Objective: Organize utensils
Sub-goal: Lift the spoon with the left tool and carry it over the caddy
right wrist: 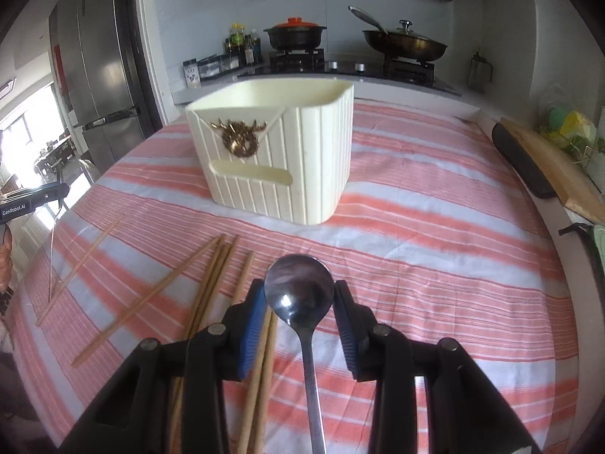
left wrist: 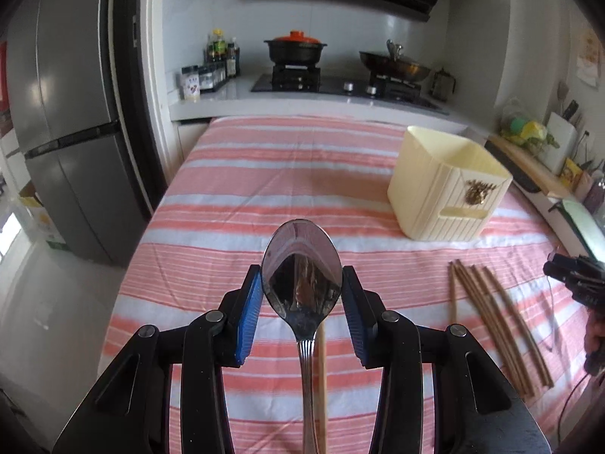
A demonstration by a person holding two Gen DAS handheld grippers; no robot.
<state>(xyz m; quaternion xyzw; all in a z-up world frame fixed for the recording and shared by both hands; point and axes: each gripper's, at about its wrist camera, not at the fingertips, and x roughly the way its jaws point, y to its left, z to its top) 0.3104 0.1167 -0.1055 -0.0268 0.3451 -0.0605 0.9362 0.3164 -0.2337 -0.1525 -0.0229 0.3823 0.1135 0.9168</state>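
My left gripper (left wrist: pixel 302 283) is shut on the bowl of a metal spoon (left wrist: pixel 302 261), held above the striped cloth with its handle running back between the fingers. My right gripper (right wrist: pixel 299 291) is shut on a second metal spoon (right wrist: pixel 298 278) in the same way. A cream ribbed utensil holder (left wrist: pixel 446 189) (right wrist: pixel 280 159) with a gold emblem stands upright on the table, ahead of both grippers. Several wooden chopsticks (left wrist: pixel 491 321) (right wrist: pixel 211 283) lie loose on the cloth. One more chopstick (left wrist: pixel 321 378) lies under the left gripper.
The table carries a pink and white striped cloth (left wrist: pixel 264 189). Behind it is a counter with a gas stove, a black pot with an orange lid (left wrist: pixel 295 51) and a lidded pan (right wrist: pixel 404 43). A grey fridge (left wrist: pixel 75 113) stands left. A wooden cutting board (right wrist: pixel 548 162) lies right.
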